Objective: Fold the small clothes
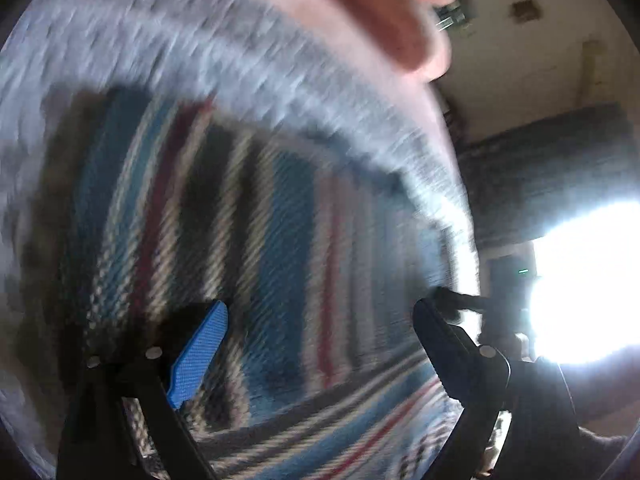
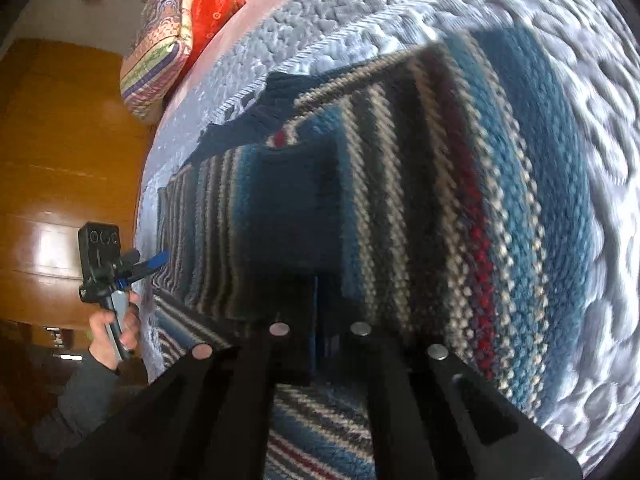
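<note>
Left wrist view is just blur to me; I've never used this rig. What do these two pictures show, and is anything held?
There is no robot here. A person carries a two-finger gripper in each hand, each with a camera looking along its fingers. The left wrist view, motion-blurred, shows the left gripper wide open over the striped sweater, holding nothing. The right wrist view looks past the right gripper, fingers closed together at the sweater; whether cloth is pinched is hidden. The sweater lies on a grey quilted bed cover. At that view's left edge, the person's hand holds the left gripper.
</note>
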